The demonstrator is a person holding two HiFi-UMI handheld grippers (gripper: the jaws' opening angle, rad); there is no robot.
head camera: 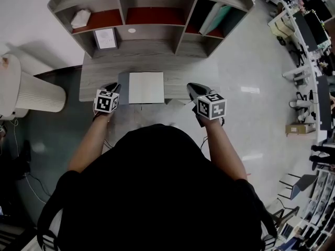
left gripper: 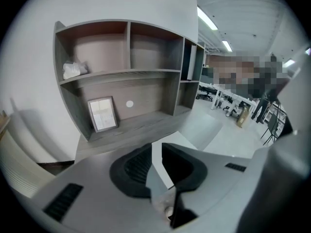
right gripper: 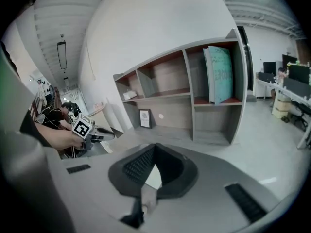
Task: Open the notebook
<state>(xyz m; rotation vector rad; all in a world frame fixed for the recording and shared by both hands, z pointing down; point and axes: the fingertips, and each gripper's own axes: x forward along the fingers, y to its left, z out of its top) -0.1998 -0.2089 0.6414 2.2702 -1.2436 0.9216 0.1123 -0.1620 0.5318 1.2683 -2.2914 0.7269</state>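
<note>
A closed white notebook lies flat on the grey wooden desk, near its front edge. My left gripper hovers just left of the notebook, and my right gripper hovers just right of it; neither touches it. In the left gripper view the left gripper shows a narrow gap with nothing in it, and the notebook shows through below. In the right gripper view the right gripper has its tips together, empty, above the notebook.
A shelf hutch stands at the back of the desk, holding a framed picture, a crumpled white thing and teal books. A white ribbed cylinder stands to the left. Office desks line the far right.
</note>
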